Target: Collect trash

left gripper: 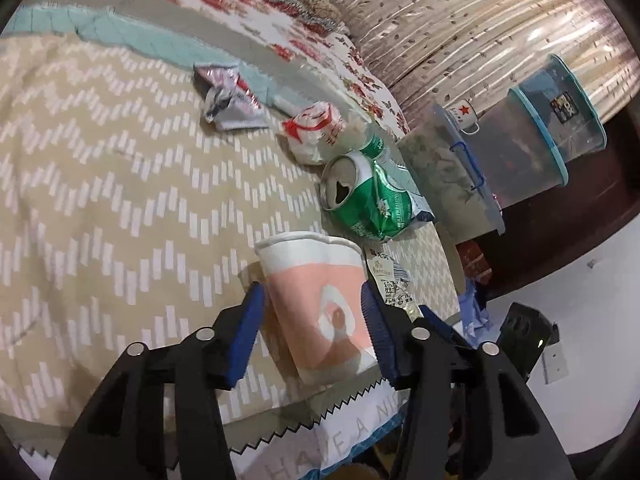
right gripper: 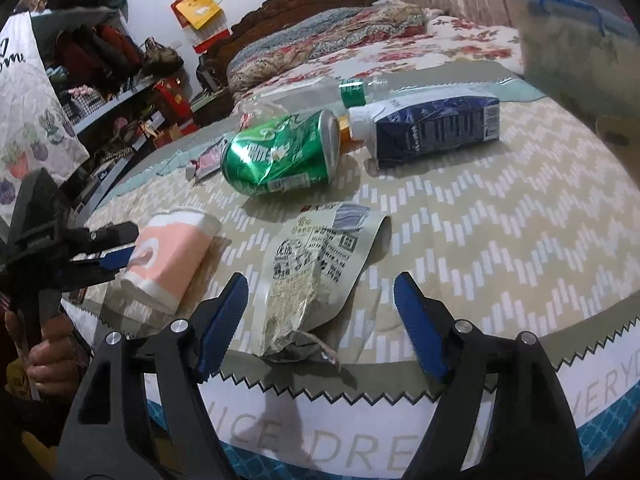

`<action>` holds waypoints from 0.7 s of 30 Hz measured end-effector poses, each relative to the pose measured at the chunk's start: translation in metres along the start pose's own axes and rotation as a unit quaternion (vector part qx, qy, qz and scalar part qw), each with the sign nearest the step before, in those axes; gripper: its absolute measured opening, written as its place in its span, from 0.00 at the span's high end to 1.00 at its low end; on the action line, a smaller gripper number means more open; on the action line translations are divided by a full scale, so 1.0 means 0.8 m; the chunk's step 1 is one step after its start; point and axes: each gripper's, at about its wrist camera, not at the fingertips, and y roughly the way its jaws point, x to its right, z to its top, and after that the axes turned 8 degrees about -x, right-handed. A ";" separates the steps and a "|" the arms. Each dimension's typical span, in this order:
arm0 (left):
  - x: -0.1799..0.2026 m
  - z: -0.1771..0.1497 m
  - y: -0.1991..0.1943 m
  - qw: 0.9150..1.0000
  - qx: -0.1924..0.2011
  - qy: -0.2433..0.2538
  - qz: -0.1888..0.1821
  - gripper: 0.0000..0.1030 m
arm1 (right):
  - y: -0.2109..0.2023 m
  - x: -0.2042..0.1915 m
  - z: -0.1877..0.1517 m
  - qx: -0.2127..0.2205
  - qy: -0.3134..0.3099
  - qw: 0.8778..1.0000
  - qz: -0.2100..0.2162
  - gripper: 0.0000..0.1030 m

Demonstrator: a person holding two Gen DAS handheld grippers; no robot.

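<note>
Trash lies on the bedspread (right gripper: 500,216) – paper cup (left gripper: 320,304) on its side between the left gripper (left gripper: 312,336) pads, which stand apart from it; beyond the cup, a crushed green can (left gripper: 364,196). Right gripper (right gripper: 320,320) gapes wide, holding nothing, astride a crumpled wrapper (right gripper: 308,276) just beside the cup.

Black claw (left gripper: 312,332) arms carry blue ribbed pads and silver rivets

I cannot read the crumpled snack wrapper (right gripper: 308,276)'s small print, and the paper cup (left gripper: 320,304) hides most of it in my left view.
</note>
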 end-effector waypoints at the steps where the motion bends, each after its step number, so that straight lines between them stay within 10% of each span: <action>1: -0.003 0.001 0.003 1.000 -0.003 -0.005 -0.003 0.49 | 0.002 -0.002 -0.001 -0.002 -0.003 1.000 -0.002 0.26; 5: -0.005 0.003 0.018 0.999 -0.020 -0.016 -0.028 0.43 | 0.010 -0.013 -0.004 -0.009 -0.025 1.000 -0.013 0.28; 7: 0.001 0.001 0.027 0.999 -0.030 -0.008 -0.032 0.45 | 0.013 -0.023 -0.008 -0.010 -0.050 0.998 -0.032 0.45; 9: 0.013 -0.003 0.035 0.999 -0.031 0.013 -0.024 0.66 | 0.014 -0.033 -0.012 -0.010 -0.074 0.996 -0.039 0.61; 12: 0.028 -0.007 0.042 0.998 -0.034 0.039 -0.028 0.73 | 0.009 -0.038 -0.016 -0.003 -0.086 0.996 -0.035 0.68; 21: 0.070 -0.013 0.048 0.996 -0.043 0.070 -0.033 0.73 | -0.025 -0.004 -0.022 0.025 -0.037 0.999 -0.012 0.73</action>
